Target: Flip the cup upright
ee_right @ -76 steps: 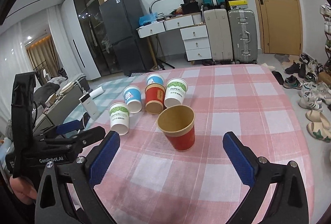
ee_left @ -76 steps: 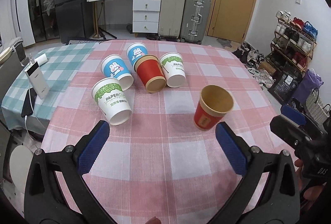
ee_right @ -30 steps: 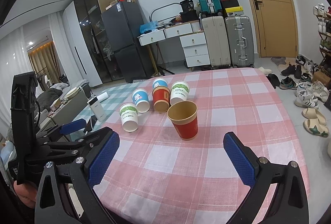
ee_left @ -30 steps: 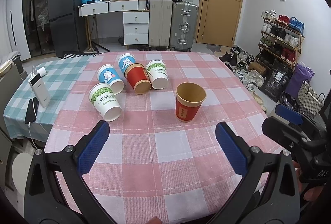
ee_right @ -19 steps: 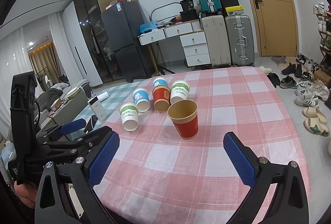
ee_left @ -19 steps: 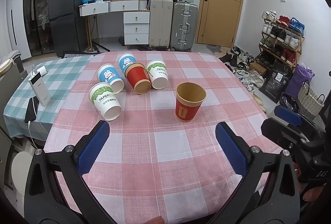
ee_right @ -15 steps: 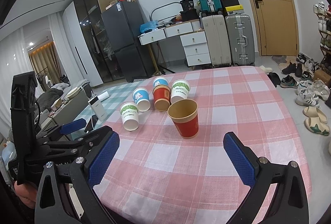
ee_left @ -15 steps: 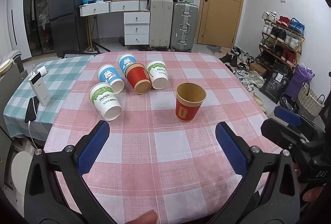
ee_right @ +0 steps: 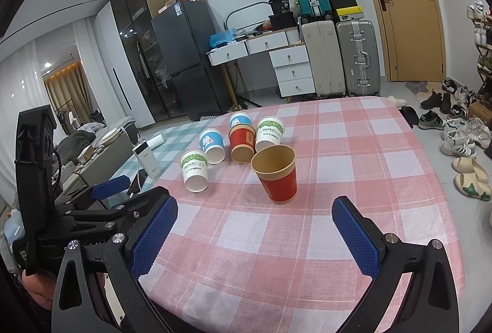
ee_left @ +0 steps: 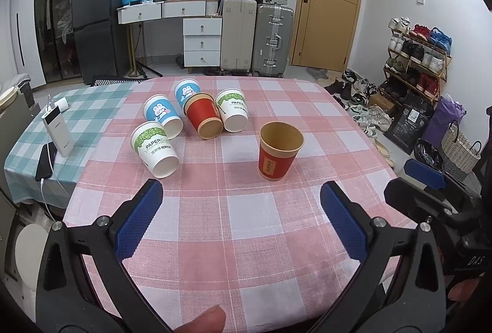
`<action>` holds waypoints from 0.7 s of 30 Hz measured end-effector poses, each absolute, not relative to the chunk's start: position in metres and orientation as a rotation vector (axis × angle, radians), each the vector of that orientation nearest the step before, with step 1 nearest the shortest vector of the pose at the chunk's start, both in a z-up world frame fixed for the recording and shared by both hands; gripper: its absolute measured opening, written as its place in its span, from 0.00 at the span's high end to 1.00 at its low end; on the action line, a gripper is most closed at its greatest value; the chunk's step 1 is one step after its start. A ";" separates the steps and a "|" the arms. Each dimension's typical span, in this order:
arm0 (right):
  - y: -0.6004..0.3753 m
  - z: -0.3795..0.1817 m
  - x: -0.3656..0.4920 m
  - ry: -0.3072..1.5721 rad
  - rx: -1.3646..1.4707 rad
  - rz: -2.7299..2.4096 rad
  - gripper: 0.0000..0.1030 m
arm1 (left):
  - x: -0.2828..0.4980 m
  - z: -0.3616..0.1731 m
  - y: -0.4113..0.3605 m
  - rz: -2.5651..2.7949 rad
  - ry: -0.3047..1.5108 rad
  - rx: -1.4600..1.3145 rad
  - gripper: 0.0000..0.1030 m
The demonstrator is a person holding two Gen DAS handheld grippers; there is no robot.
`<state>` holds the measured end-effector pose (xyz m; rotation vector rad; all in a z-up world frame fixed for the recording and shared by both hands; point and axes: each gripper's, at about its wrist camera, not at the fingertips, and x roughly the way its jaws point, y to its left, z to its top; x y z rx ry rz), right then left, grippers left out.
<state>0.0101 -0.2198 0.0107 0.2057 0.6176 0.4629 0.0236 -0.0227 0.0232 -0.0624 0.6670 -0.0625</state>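
Observation:
A red paper cup (ee_left: 278,153) (ee_right: 277,174) stands upright on the pink checked tablecloth (ee_left: 246,210), its mouth facing up. Behind it several cups lie on their sides: a green-printed white cup (ee_left: 154,149) (ee_right: 195,169), two blue rabbit cups (ee_left: 163,116) (ee_left: 185,90), a red cup (ee_left: 204,116) (ee_right: 242,142) and another green-printed white cup (ee_left: 234,109) (ee_right: 269,134). My left gripper (ee_left: 241,211) is open, well short of the cups, nothing between its blue pads. My right gripper (ee_right: 255,223) is also open, hovering near the table's front, the upright cup ahead of it.
A power bank (ee_left: 57,133) and a phone (ee_left: 46,160) on a cable lie on the green checked cloth at the left. The table drops off at the right toward shoes on the floor (ee_right: 461,145). Suitcases (ee_left: 255,40), drawers and a fridge stand far behind.
Both grippers drew back and rose from the upright red cup, which now looks smaller and farther off. Over the last half second almost nothing moves; a fingertip shows at the left view's bottom edge.

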 end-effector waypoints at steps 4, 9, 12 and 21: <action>-0.220 0.009 0.009 0.619 0.208 0.465 0.00 | 0.023 0.023 -0.024 -0.060 0.667 -0.059 0.01; -0.219 0.009 0.008 0.621 0.207 0.465 0.00 | 0.023 0.022 -0.024 -0.057 0.665 -0.059 0.01; -0.219 0.008 0.006 0.622 0.209 0.463 0.00 | 0.023 0.022 -0.024 -0.057 0.668 -0.061 0.01; -0.219 0.009 0.008 0.626 0.205 0.465 0.00 | 0.024 0.019 -0.020 -0.054 0.664 -0.064 0.01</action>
